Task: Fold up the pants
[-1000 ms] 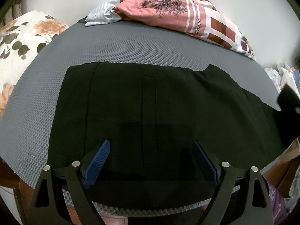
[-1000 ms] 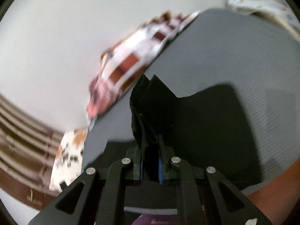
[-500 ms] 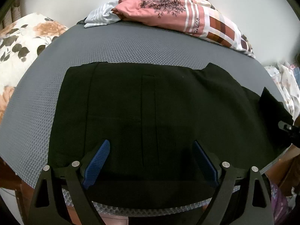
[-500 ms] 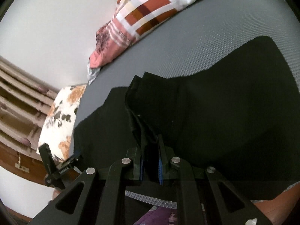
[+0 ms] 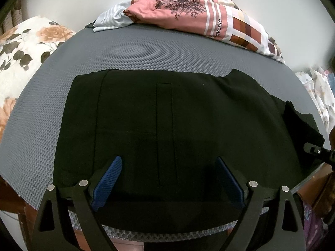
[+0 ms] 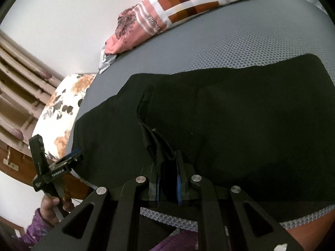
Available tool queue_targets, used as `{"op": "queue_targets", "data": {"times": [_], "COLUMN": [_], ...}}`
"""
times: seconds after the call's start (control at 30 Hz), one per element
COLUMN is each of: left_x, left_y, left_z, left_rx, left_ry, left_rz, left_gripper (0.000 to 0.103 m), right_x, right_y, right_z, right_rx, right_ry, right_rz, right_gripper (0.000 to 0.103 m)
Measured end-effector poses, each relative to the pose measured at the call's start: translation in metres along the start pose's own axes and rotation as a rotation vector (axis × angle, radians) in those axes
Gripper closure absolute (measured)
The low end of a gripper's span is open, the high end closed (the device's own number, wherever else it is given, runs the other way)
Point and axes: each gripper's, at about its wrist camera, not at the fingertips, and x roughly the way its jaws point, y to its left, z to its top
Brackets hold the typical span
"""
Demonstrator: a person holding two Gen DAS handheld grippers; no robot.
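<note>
Right gripper (image 6: 167, 179) pinches black pants (image 6: 240, 125) on grey mat (image 6: 230, 48).

One pair black pants (image 5: 167, 125), spread flat on grey mesh mattress (image 5: 146, 52), one only. Two tools in play: left tool (image 5: 167, 179), two blue pads (image 5: 107, 179) wide apart; right tool (image 6: 167, 179), pads nearly together, black fabric pinched between. Pillows: two, one floral pillow (image 5: 25, 48), one pink checked pillow (image 5: 209, 21). One striped pale cloth (image 5: 113, 21) tucked beside checked pillow. One hand (image 6: 52, 209) visible on left tool's handle, one purple sleeve (image 6: 35, 228).
</note>
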Motion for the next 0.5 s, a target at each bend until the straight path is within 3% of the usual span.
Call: {"op": "queue_targets", "data": {"times": [0.37,0.5], "left_x": [0.002,0.002], "left_y": [-0.002,-0.002], "left_z": [0.000,-0.001], "left_rx": [0.020,0.026], "left_ry": [0.000,0.000], "left_rz": [0.006,0.009], "left_gripper": [0.011,0.010], "right_x": [0.006,0.010], "right_y": [0.015,0.021], "right_z": [-0.003,-0.006], "right_rx": [-0.071,-0.098], "right_ry": [0.022,0.049], "right_rz": [-0.031,-0.016], "right_gripper": [0.088,0.079]}}
